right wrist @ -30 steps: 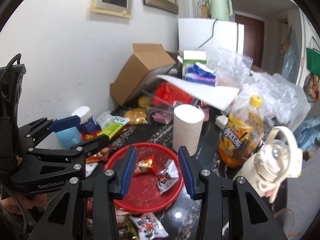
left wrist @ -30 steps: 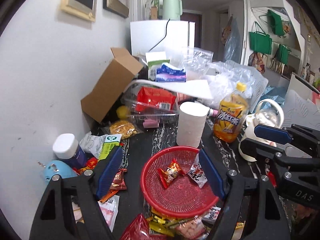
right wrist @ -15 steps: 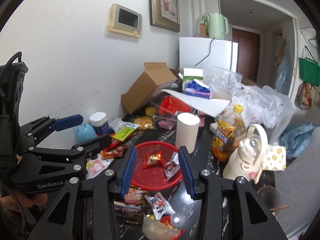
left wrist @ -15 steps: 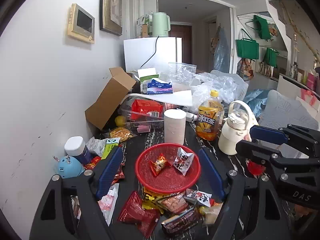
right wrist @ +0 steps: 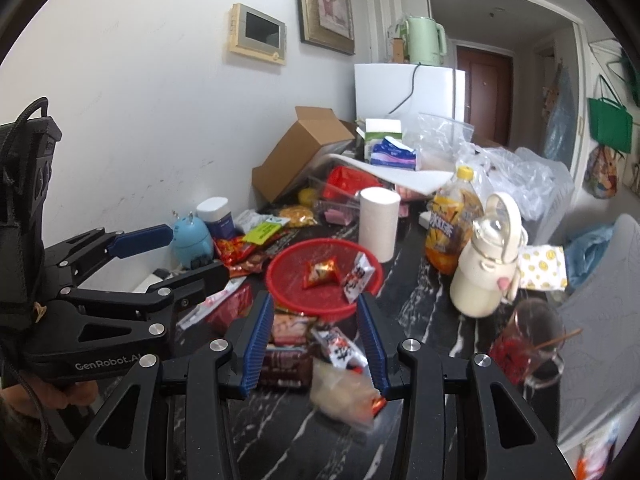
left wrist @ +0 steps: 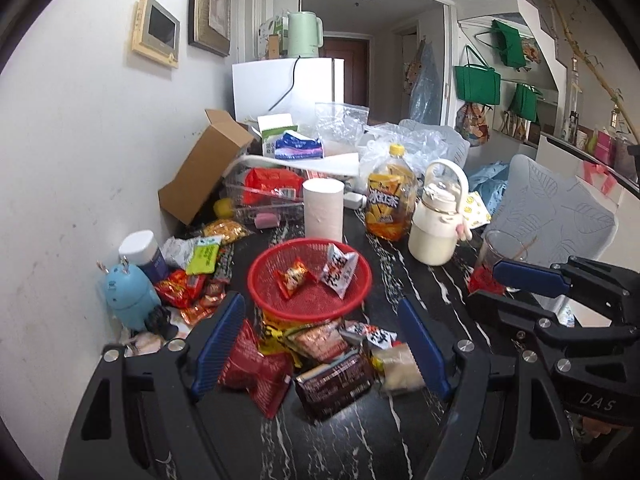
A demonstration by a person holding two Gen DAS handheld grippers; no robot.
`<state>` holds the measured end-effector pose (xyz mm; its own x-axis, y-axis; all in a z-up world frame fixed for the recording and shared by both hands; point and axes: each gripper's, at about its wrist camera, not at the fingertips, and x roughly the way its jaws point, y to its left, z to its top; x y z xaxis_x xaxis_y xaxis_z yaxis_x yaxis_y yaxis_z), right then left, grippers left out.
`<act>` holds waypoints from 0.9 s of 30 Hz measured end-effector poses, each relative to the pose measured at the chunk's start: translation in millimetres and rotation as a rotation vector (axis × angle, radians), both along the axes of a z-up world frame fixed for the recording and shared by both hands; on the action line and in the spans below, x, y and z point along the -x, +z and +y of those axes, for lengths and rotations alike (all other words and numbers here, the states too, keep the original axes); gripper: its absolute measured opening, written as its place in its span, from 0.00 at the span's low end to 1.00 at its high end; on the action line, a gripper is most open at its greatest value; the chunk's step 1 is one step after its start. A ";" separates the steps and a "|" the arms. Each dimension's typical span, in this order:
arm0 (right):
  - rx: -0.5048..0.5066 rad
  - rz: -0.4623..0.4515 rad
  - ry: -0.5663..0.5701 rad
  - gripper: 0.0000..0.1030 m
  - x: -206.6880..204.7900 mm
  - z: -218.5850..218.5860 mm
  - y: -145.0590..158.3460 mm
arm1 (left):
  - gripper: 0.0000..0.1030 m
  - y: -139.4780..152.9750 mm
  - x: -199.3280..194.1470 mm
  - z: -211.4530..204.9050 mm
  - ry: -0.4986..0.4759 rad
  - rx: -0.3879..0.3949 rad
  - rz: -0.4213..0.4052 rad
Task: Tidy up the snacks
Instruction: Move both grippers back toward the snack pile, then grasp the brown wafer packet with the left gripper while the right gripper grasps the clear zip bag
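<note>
Your left tool (left wrist: 320, 344) stands wide open with nothing in it, hovering over the loose pile of snack packets (left wrist: 316, 356) at the near edge of the red basket (left wrist: 256, 280). Your right tool (right wrist: 316, 344) is about half open and also empty; a white packet (right wrist: 340, 350) and a dark brown packet (right wrist: 286, 362) lie on the table (right wrist: 424, 280) below the gap between its pads, not pinched.

The basket sits mid-table with just 2 packets inside: an orange-red one (left wrist: 294, 276) and a white one (left wrist: 338, 270). More snacks lie against the wall on the left, near the blue figurine (left wrist: 130, 292).

Watch these risks:
- The packets overlap, so closing on the pile could catch 2 at once or only a corner, and the crinkly film may slip free on the lift.
- Both tools sit close together over the same heap; reaching in at the same time could knock them against each other.
- The basket looks light, and some packets are tucked under its near rim. Pulling one out could drag or tip it and spill the 2 inside.
- On your right, the glass cup (right wrist: 528, 344) with a stick in it and the cream jug (right wrist: 486, 276) stand near your sweep path; a wide swing could topple them.
</note>
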<state>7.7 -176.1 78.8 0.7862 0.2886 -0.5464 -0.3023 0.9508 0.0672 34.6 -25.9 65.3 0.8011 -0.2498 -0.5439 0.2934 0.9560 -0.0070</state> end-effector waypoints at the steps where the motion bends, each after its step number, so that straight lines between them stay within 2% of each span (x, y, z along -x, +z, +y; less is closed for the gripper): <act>1: -0.002 0.008 -0.003 0.41 3.1 -0.2 -4.4 | 0.76 -4.6 2.1 -0.6 -0.008 0.004 0.009; 9: -0.026 0.094 -0.010 0.41 16.8 -5.1 -45.7 | 0.76 -43.4 11.7 -9.3 -0.055 0.009 0.088; 19: -0.073 0.189 -0.027 0.41 19.7 -16.7 -93.9 | 0.76 -85.5 4.9 -12.4 -0.071 0.042 0.185; 22: -0.092 0.224 -0.036 0.41 17.0 -21.6 -107.8 | 0.76 -95.5 -0.1 -6.4 -0.068 0.079 0.199; 27: -0.068 0.239 -0.060 0.42 9.8 -25.5 -121.6 | 0.76 -108.9 -8.7 -2.7 -0.067 0.079 0.218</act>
